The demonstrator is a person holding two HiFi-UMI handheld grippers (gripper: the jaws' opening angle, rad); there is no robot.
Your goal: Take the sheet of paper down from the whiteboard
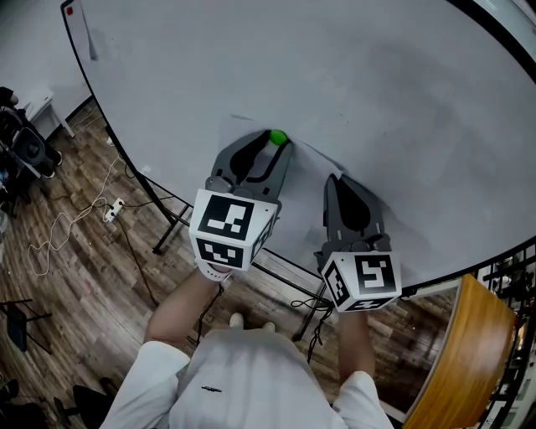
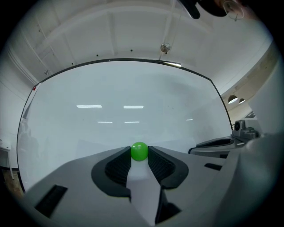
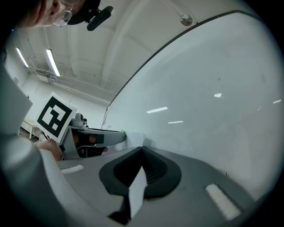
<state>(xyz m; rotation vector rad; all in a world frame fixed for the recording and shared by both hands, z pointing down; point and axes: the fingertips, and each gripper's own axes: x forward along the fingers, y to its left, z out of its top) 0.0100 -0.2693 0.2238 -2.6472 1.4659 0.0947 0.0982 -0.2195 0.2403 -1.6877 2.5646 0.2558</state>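
A white sheet of paper (image 1: 303, 180) lies flat against the whiteboard (image 1: 352, 67), pinned near its top by a round green magnet (image 1: 277, 136). My left gripper (image 1: 278, 142) has its two tips on either side of the magnet (image 2: 139, 151), and both pads touch it. To its right, my right gripper (image 1: 333, 178) is shut on the sheet's right edge. In the right gripper view a strip of the paper (image 3: 137, 190) runs between the closed jaws of the gripper (image 3: 142, 148). Both grippers point at the board.
The whiteboard stands on a dark-legged frame (image 1: 172, 219) over a wooden floor. A power strip and cables (image 1: 111, 210) lie on the floor at the left. A curved wooden piece (image 1: 469, 352) is at the lower right. A small red magnet (image 1: 69, 11) sits at the board's top left corner.
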